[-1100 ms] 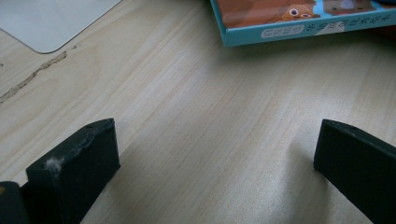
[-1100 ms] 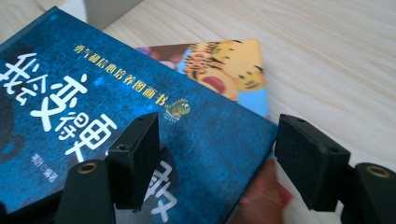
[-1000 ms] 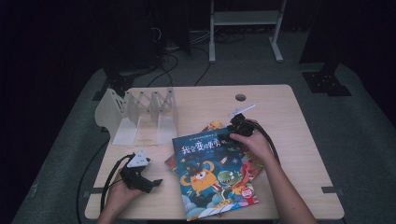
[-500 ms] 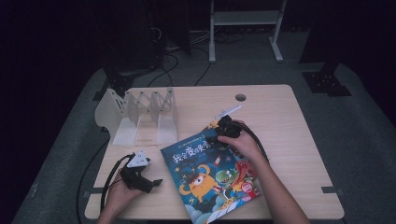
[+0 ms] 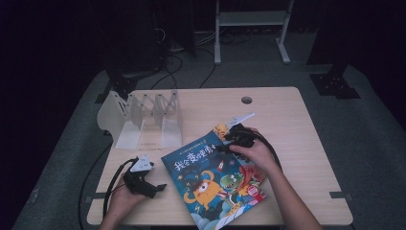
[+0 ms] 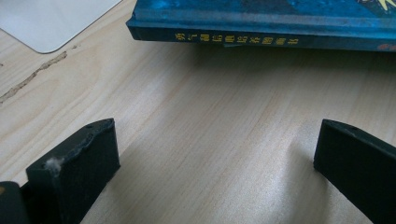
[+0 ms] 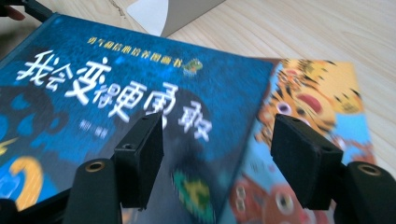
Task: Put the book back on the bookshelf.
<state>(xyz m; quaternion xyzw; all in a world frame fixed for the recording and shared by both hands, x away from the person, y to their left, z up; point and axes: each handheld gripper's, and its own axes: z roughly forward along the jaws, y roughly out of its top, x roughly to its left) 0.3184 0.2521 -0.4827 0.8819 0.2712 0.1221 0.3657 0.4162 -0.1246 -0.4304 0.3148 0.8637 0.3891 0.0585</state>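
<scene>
High view: blue book [image 5: 210, 184] had swung leftward under the right claw [image 5: 225, 146] — jaws closing, apart, gripping nothing; left claw [image 5: 160, 188] gaped.

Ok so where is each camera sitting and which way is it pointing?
High view: above the person's side, looking forward and down on the table; both forearms, left gripper, right gripper.
Left gripper view: low over the tabletop, facing the blue book spine; its open jaws.
Right gripper view: above the book's cover; its open jaws.
All three share the blue book.
</scene>
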